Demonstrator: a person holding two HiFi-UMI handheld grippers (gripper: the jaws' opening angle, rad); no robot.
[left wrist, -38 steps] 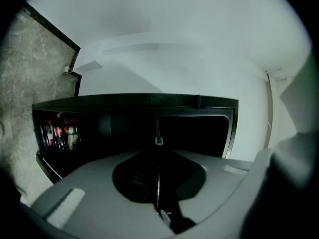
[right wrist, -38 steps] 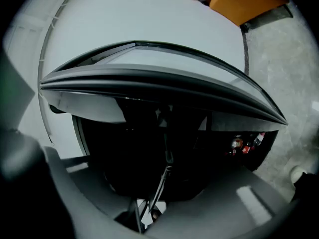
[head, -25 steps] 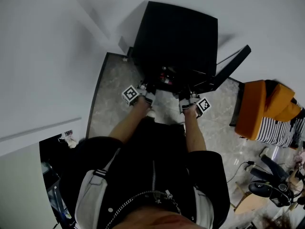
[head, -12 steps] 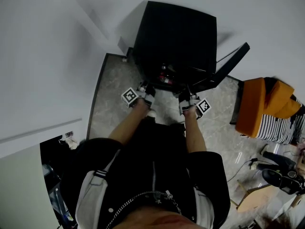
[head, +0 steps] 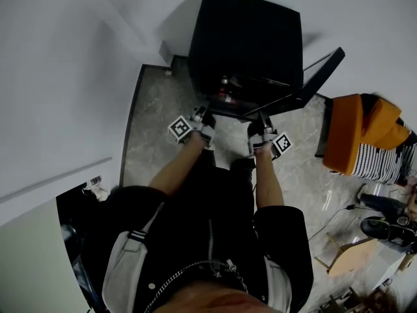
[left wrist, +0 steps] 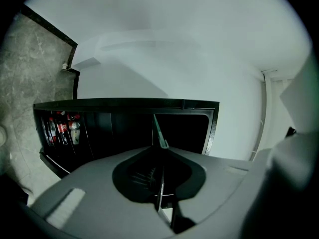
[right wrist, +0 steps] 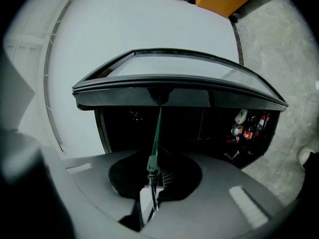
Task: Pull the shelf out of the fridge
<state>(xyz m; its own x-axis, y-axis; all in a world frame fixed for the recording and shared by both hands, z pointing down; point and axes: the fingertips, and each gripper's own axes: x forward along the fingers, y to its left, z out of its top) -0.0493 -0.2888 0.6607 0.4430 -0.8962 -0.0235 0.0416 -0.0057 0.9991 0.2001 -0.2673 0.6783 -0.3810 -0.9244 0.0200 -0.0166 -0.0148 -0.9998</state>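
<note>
**Left gripper (head: 203,126) and right gripper (head: 258,134) both clamped on the shelf (right wrist: 157,128)**

Each pair of jaws is nipped tight on the front edge of the thin glass pane. It shows edge-on in both gripper views, running back into the open black fridge (head: 247,38). The door (head: 316,77) is swung out to the person's right. Bottles (right wrist: 249,126) stand inside — red labels, low in the cavity. The floor (head: 156,129) is grey veined stone with a dark border, and the walls (head: 65,57) are plain white. An orange cushion (head: 355,142) lies just beyond the door.

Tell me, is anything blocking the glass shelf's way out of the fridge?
Nothing visible does. The fridge door is swung open to the right, clear of the glass shelf, and the left gripper and right gripper are both shut on its front edge.
</note>
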